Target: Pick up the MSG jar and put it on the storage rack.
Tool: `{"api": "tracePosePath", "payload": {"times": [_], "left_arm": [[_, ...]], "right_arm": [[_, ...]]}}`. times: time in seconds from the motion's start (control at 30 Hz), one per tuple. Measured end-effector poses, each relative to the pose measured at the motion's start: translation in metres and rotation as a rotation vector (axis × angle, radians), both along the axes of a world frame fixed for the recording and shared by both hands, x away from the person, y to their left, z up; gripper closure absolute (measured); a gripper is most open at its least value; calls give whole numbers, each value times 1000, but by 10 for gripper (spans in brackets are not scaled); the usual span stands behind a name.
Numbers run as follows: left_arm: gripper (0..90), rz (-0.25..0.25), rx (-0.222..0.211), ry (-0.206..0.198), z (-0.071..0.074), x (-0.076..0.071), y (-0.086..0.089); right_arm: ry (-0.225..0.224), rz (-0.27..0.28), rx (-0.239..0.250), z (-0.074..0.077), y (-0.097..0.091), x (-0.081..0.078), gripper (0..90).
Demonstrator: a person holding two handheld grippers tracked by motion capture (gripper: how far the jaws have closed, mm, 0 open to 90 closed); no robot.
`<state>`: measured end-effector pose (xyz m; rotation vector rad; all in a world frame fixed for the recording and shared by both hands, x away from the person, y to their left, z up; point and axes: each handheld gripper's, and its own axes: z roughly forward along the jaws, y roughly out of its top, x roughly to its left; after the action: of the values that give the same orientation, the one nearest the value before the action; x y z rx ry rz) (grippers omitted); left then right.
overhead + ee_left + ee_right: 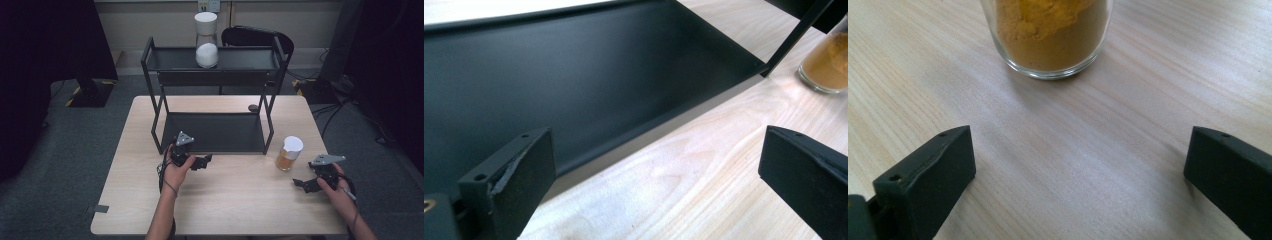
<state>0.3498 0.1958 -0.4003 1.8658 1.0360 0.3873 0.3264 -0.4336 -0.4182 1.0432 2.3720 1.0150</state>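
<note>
Both grippers, left gripper point(206, 161) and right gripper point(298, 183), jaws apart, empty; glass jar of orange powder point(289, 153) near right, on pale wooden counter point(225, 200).

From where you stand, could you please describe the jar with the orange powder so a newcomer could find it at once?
Start at the black rack on the wooden table. Just off the rack's front right leg, the orange jar stands on the tabletop, ahead of the right gripper. Unlike the white jar on the rack's top shelf, it holds orange powder and sits low on the table.
</note>
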Motion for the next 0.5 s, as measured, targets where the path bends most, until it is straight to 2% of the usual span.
{"api": "tracePosePath", "payload": {"times": [0.2,0.4,0.5], "left_arm": [[16,1,3,7,-7,-6,-1],[18,5,45,17,-14,-13,-4],[18,9,48,21,-19,-16,-4]], "right_arm": [[0,0,0,0,0,0,0],[0,0,0,0,0,0,0],[0,0,0,0,0,0,0]]}}
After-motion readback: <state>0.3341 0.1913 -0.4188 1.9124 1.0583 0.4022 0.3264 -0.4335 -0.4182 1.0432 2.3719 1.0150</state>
